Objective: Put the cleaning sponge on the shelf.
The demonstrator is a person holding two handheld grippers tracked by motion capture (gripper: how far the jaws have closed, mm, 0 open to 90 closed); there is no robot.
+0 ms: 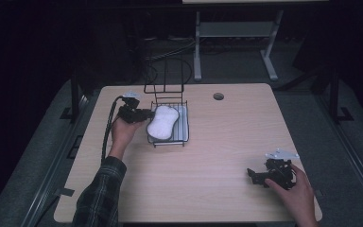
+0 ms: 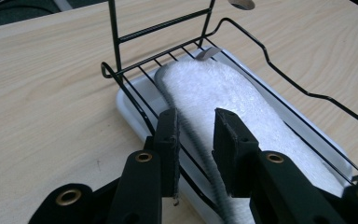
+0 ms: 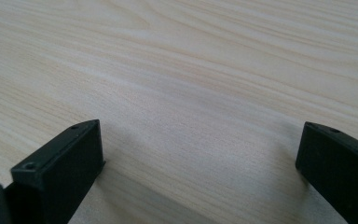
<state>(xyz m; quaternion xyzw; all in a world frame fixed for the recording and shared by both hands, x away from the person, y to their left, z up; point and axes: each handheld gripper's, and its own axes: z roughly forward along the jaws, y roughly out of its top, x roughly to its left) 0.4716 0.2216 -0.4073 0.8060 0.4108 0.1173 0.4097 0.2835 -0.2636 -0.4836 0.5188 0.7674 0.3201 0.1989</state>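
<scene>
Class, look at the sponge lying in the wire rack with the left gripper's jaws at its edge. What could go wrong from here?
1. The left gripper has its jaws astride the grey edge of the sponge with a gap; withdrawing carelessly could drag the sponge out.
2. One jaw sits right at the wire rack; it may snag a wire and shift the rack and the white tray beneath.
3. The right gripper rests far off, unable to steady the rack.

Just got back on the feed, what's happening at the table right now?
The person's left tool is at the wire rack, its jaws set either side of the grey edge of a white sponge lying in the rack over a white tray. The jaws stand slightly apart, not pressing. The right tool rests open over bare table, away from the rack.
</scene>
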